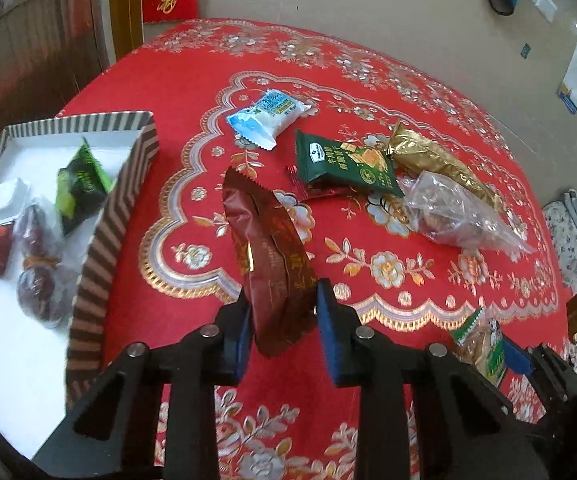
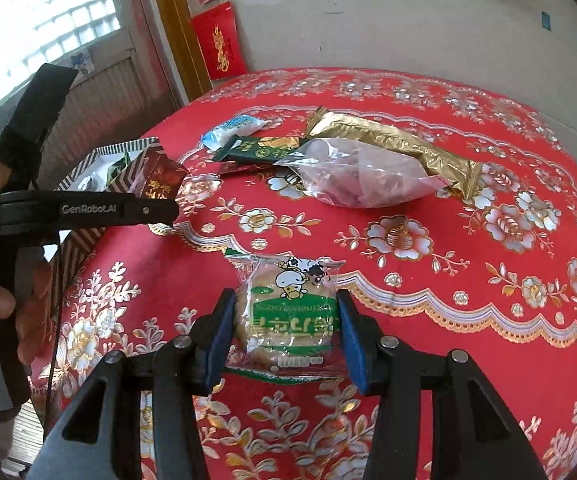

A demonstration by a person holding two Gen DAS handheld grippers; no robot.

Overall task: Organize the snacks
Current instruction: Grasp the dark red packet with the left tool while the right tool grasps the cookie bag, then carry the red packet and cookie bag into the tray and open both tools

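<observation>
left gripper (image 1: pixel 282 312): clamped on brown snack packet (image 1: pixel 266 252)
right gripper (image 2: pixel 286 332): clamped on green-label cake packet (image 2: pixel 292 312)
box (image 1: pixel 100 232): far left on bench (image 1: pixel 428 320)

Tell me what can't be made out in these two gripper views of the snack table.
- Striped box, left wrist view: its near and left parts run off the frame edge; the snacks inside are blurred.
- Small red packet, left wrist view: mostly hidden under the dark green packet.
- Brown packet in the left gripper: printing too dark to read.
- Clear bag, right wrist view: contents hazy through the plastic.
</observation>
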